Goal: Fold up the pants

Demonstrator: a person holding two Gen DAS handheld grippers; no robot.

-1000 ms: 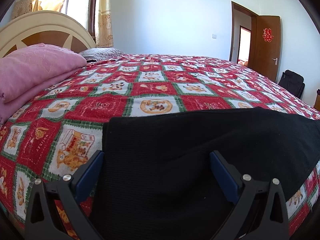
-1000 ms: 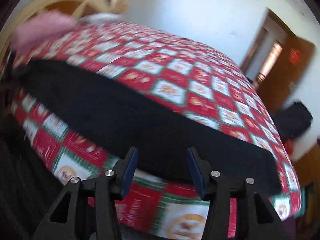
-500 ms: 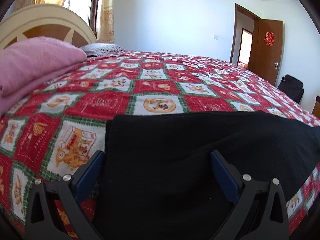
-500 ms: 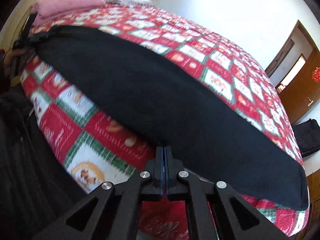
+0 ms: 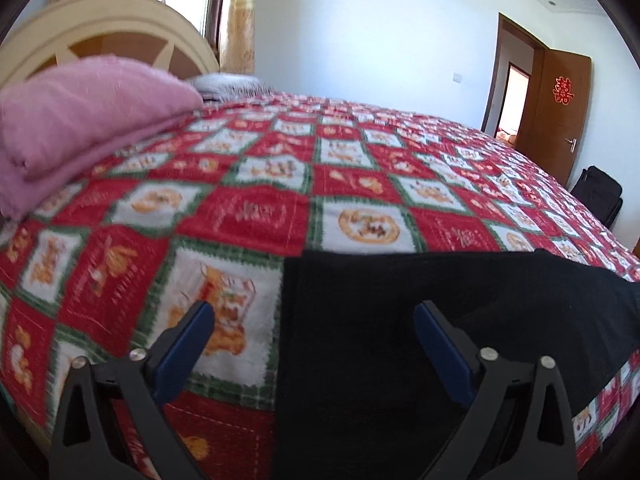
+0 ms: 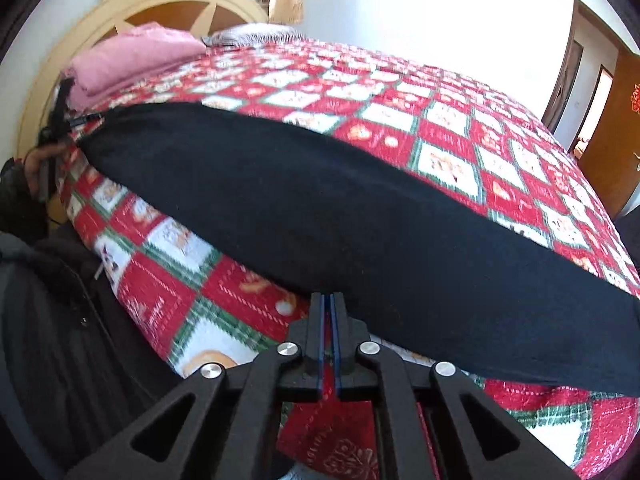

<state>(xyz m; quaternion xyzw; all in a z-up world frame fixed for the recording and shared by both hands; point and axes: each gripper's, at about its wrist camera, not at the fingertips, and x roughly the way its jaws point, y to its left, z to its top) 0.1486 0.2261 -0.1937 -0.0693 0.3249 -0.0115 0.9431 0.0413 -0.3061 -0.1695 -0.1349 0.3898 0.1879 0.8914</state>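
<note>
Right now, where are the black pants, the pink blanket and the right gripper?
black pants (image 6: 360, 216): right wrist view, middle of the long dark cloth.
pink blanket (image 5: 80, 120): left wrist view, top of the folded stack.
right gripper (image 6: 328, 300): right wrist view, closed fingertips at the pants' near edge.

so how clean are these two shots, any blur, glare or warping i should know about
Left wrist view: motion blur smears the bedspread and pink blanket; the window is blown out, and fisheye bends the bed edge. Right wrist view: sharper, though the black pants read as a featureless dark mass; the far wall is overexposed, and dark vignetting fills the corners.
</note>
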